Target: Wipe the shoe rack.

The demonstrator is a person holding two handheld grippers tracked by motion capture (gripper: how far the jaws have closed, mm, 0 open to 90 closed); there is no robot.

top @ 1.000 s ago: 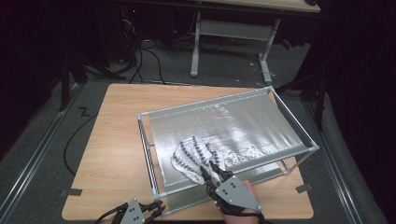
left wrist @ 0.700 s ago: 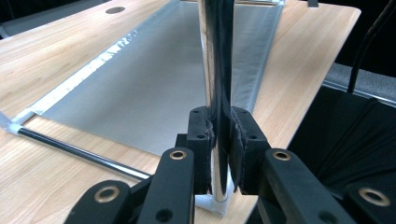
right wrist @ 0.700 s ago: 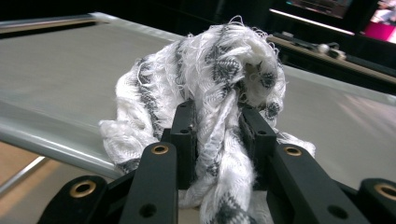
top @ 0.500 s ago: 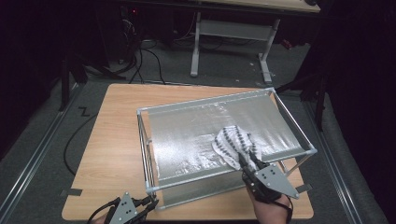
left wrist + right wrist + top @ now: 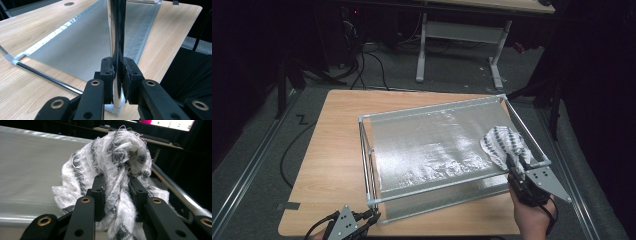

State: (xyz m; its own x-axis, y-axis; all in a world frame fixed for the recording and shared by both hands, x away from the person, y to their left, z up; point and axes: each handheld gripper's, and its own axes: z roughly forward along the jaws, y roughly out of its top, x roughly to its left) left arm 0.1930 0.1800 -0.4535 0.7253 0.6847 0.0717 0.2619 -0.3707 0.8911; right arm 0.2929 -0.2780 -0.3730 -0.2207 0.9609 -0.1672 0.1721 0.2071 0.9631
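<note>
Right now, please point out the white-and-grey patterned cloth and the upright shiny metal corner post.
white-and-grey patterned cloth (image 5: 504,144), high view, middle of the bunch.
upright shiny metal corner post (image 5: 115,30), left gripper view, mid-shaft.

We lose the lower end of the cloth (image 5: 117,170) behind the right tongs (image 5: 117,195), where it runs off the bottom edge. Behind the left tongs (image 5: 117,75), part of the frame post (image 5: 116,30) is covered. The left tongs (image 5: 371,218) are cut by the bottom edge in the high view
</note>
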